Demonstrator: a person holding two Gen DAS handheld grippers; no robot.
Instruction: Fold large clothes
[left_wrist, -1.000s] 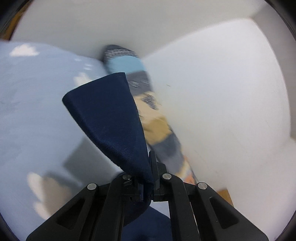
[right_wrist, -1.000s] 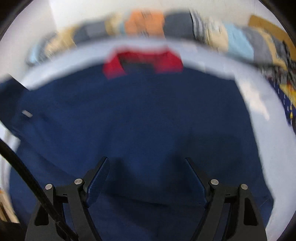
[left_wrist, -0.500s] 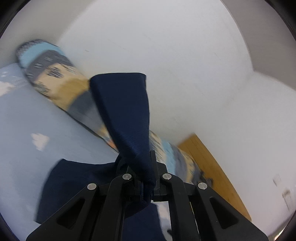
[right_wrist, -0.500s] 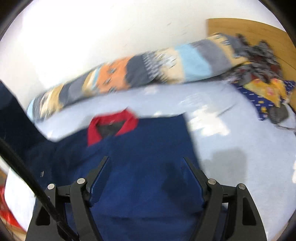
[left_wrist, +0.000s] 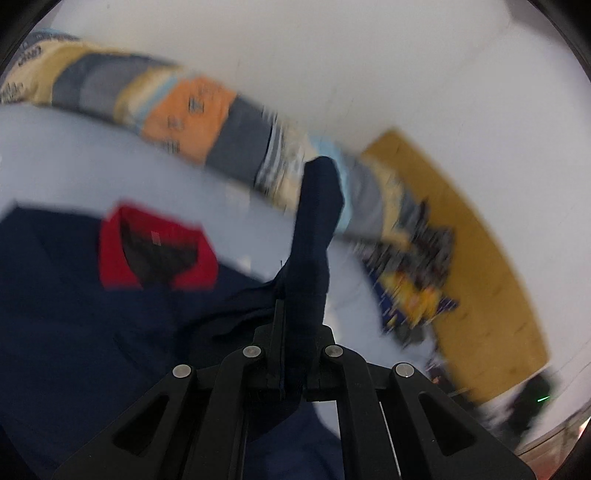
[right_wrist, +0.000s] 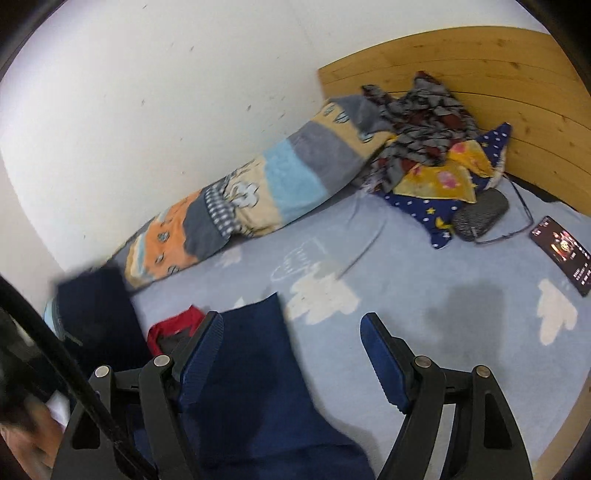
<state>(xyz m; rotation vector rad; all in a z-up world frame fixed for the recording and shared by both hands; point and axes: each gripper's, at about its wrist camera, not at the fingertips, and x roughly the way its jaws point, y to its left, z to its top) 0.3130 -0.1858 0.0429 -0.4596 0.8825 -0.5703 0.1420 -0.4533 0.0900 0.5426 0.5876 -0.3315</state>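
**Currently: carrying the sleeve across the polo shirt**

Nearest the left-wrist camera, the left gripper (left_wrist: 293, 354) is clenched on a strip of navy fabric, judged to be a sleeve (left_wrist: 314, 236), which stands up from between the fingers and is lifted off the bed. The right gripper (right_wrist: 291, 354) is released, jaws spread wide and holding nothing; its left finger (right_wrist: 201, 354) overlaps the shirt body in the view, but contact cannot be confirmed.

The navy polo shirt (right_wrist: 255, 387) lies flat on the light blue bedsheet (right_wrist: 424, 280), red collar (left_wrist: 118, 251) toward the wall. The left view is motion-blurred, so the exact grip depth cannot be read.

Recommended procedure for this step:

1. Keep the left grip firm until the sleeve lies over the shirt body; a shallow pinch may slip.
2. Lay the sleeve down parallel to the side seam, not diagonally, so the fold edge runs straight from the shoulder.
3. Use the free right gripper to pin the shirt near the collar, preventing the body from dragging.
4. Release only once the fabric lies flat.

Beyond the shirt, a patchwork-pattern bolster (right_wrist: 258, 195) lies along the white wall. Farther right, crumpled clothes (right_wrist: 424, 125) and a phone (right_wrist: 561, 254) lie well apart from the shirt, near the wooden headboard (right_wrist: 498, 74).
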